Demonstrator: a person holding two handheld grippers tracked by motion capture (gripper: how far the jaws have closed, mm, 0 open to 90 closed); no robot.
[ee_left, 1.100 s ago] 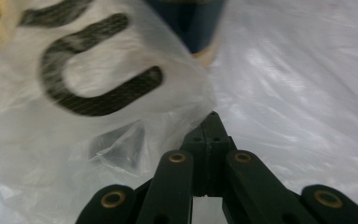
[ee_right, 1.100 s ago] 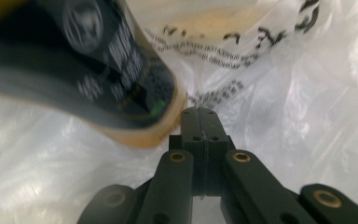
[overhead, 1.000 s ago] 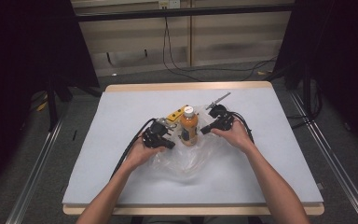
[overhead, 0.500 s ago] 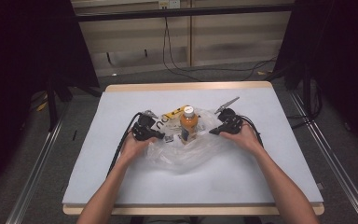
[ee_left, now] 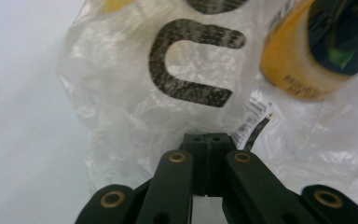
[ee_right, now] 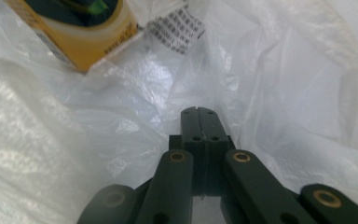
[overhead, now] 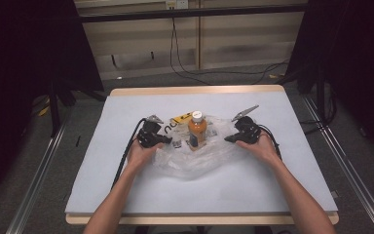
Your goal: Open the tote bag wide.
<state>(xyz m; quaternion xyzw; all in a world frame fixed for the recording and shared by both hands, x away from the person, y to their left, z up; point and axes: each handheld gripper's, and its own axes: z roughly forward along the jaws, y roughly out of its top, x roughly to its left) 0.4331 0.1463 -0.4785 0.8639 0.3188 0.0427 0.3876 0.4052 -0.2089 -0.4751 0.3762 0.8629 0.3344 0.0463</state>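
Clear, crinkled plastic spreads across the middle of the worktop (overhead: pixel 126 190) — a thin bag (overhead: pixel 195 158) lying flat, its near side bulging toward the person's edge. At its left side sits the left hand-held gripper (overhead: pixel 168 141), held in the person's left hand (overhead: pixel 139 153); in the left gripper view its two black jaws are pressed together with the tips right at the film, though whether any plastic is pinched between them cannot be told. At the right side of the bag the right hand-held gripper (overhead: pixel 229 139), held in the right hand (overhead: pixel 263 148), points inward the same way; in the right gripper view its jaws are likewise closed tight, the tips lying against the bag (ee_right: pixel 284 93), and a grip on it cannot be made out.

Between the two grippers, a little farther from the person, an orange bottle (overhead: pixel 197 130) with a white cap stands upright on the plastic — it shows close up as an orange body with a dark label (ee_left: pixel 307 51). A yellow card (overhead: pixel 180 119) lies just behind the bottle, toward the far edge. Large dark lettering (ee_left: pixel 191 60) shows through the film.
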